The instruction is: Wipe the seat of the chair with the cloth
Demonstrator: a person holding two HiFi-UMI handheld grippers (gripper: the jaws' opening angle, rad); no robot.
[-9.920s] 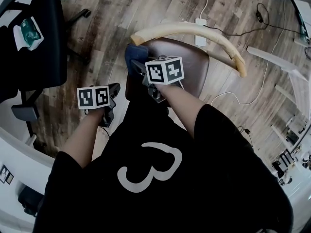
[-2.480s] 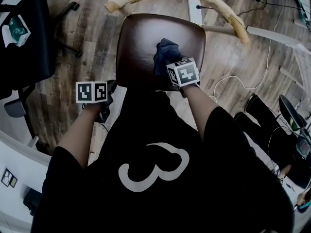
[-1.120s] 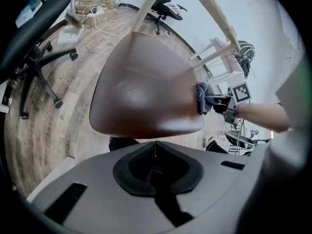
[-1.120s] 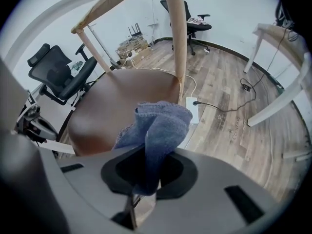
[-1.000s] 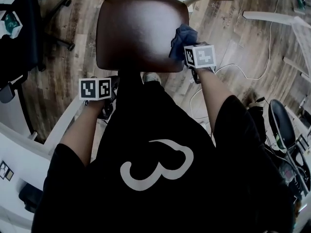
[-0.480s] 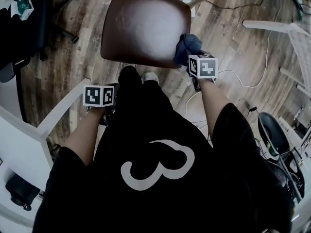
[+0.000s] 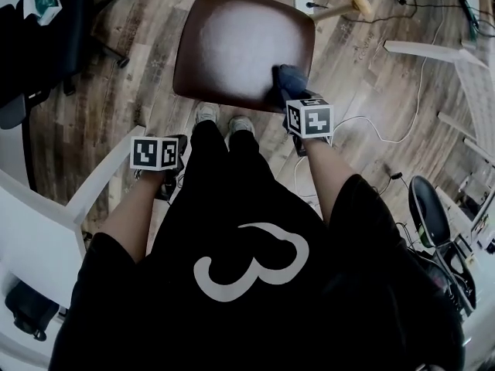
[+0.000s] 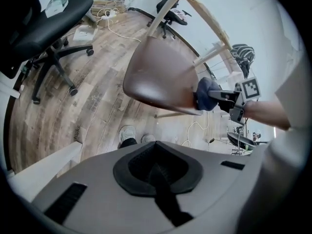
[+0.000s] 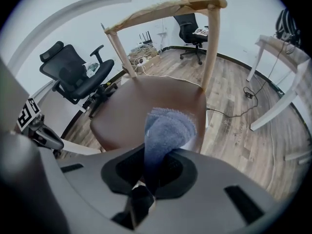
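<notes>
Moved: since half a second ago, my right gripper (image 7: 294, 97) has drawn the cloth (image 7: 288, 79) inward from the seat's edge.
Cloth: pressed on the chair seat (image 7: 232, 45), at its 4 o'clock corner.
Right jaws: clamped on the cloth.
Left gripper (image 7: 165, 178): jaws closed, empty, off the seat at 7 o'clock.

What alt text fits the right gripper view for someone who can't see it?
The right gripper is shut on a blue cloth, held at the near edge of a brown chair seat. Behind it stand the chair's pale wooden back frame and a black office chair.
</notes>
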